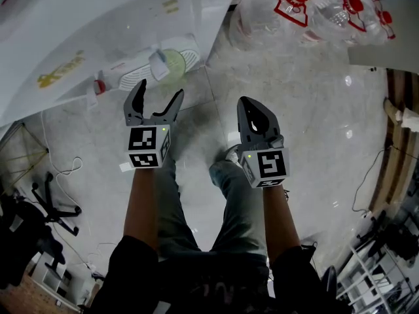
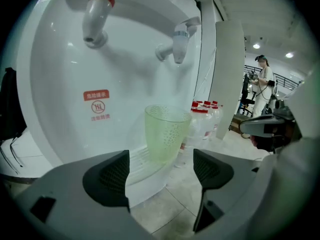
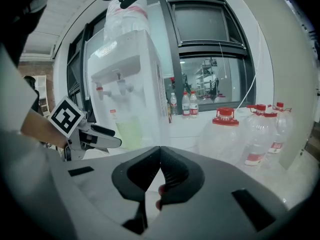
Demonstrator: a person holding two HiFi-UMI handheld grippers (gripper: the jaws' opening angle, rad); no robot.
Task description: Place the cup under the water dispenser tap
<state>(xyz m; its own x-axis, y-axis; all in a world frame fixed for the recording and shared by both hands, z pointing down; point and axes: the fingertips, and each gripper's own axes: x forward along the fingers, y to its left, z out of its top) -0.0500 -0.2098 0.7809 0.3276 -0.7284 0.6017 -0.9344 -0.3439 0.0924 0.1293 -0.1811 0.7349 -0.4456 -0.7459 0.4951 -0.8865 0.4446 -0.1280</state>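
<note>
The cup is seen standing upright on the ribbed drip tray of the water dispenser. It is set toward the tray's right edge, below the right-hand tap; the red-capped tap is placed to its left. The left gripper is held just short of the tray's near edge with its jaws spread wide; the cup is framed beyond them and touched by neither pad. The right gripper is kept to the right, clear of the dispenser, its jaws pressed together on nothing. Open floor is left between the dispenser and the water bottles farther right.
</note>
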